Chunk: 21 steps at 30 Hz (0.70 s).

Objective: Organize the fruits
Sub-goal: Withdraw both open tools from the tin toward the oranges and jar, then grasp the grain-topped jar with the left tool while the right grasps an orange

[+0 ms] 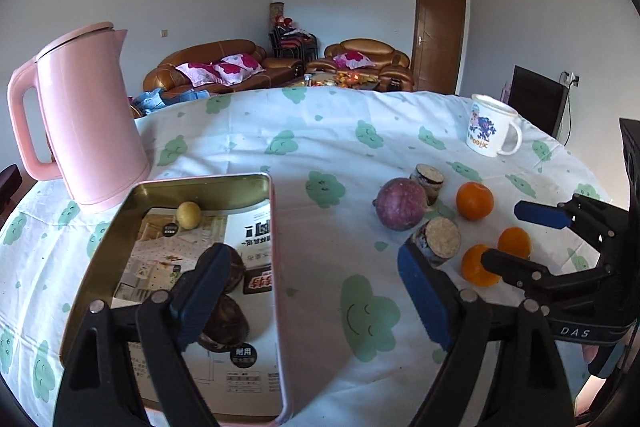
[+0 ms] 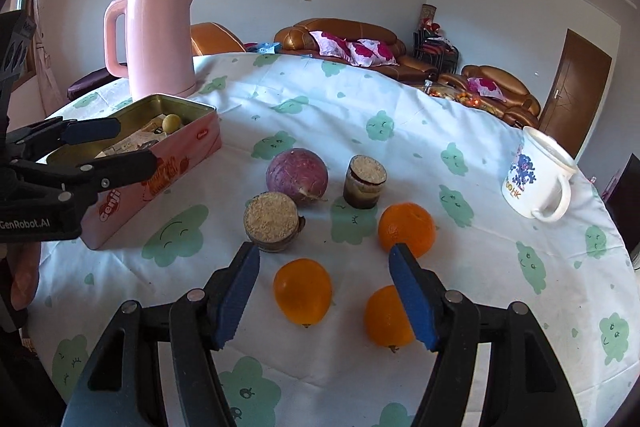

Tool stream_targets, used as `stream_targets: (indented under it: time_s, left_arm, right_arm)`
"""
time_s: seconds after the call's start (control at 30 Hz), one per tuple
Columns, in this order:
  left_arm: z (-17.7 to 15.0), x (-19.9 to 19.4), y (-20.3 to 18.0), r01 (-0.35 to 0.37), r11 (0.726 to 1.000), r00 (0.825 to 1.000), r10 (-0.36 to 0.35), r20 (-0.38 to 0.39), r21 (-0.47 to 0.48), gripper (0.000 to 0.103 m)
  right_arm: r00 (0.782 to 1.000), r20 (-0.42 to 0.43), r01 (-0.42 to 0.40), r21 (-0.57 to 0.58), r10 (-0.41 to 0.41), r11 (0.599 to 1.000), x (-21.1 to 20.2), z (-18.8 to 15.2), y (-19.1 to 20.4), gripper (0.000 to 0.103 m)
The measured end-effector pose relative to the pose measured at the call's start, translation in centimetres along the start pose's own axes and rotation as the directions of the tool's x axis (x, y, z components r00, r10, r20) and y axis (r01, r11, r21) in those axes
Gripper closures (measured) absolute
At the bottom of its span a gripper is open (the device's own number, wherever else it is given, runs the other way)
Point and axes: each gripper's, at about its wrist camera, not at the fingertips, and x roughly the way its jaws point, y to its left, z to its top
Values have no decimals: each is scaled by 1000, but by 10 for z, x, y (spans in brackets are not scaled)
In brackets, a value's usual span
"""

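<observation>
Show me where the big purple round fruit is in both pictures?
Left wrist view: the purple fruit sits right of center, right of the tin box.
Right wrist view: the purple fruit sits near the center, right of the tin box.
Shared landmark: the pink kettle.

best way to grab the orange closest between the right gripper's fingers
Take the nearest orange across its widest middle, coming down from above and slightly behind with the right gripper, whose jaws are open and already straddle it. It is round and sits alone on the tablecloth, with clear gaps to the other orange and the cut sugarcane piece.
</observation>
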Motion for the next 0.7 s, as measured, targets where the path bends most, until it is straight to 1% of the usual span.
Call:
stream_targets:
  time_s: [0.07, 0.13, 0.2, 0.23, 0.27, 0.37, 0.47, 0.57, 0.7]
  left_arm:
    - [0, 4, -4, -5, 1000, 1000, 5, -6, 13, 15]
    - [1, 7, -8, -4, 1000, 1000, 4, -14, 20, 15]
    - [1, 11, -10, -6, 1000, 1000, 6, -23, 26, 15]
    - [1, 13, -11, -5, 1000, 1000, 6, -29, 29, 15]
    - [1, 14, -12, -3, 1000, 999, 4, -33, 30, 15]
    - [2, 17, -16, 8, 999, 999, -7, -41, 36, 15]
    - [3, 19, -24, 22, 998, 999, -19, -48, 52, 15]
    - [5, 23, -33, 38, 997, 998, -35, -52, 64, 15]
    - [7, 29, -50, 70, 993, 996, -64, -67, 90, 15]
  right_arm:
    - [1000, -29, -8, -8, 8, 1000, 8, -1, 2, 50]
    - [998, -65, -10, -9, 10, 1000, 17, -4, 2, 51]
    - [994, -98, -40, 0, 40, 999, 23, -6, 2, 52]
    - [994, -106, -41, 2, 41, 999, 24, -6, 2, 57]
    - [993, -110, -42, 2, 42, 999, 25, -6, 2, 66]
    - [993, -109, -49, 4, 49, 999, 24, -7, 2, 66]
    - [997, -66, -38, 32, 40, 999, 16, -7, -4, 66]
    - [1000, -27, 9, 92, -7, 996, 9, -3, -17, 66]
    - [996, 6, 85, 147, -87, 985, 0, 1, -33, 66]
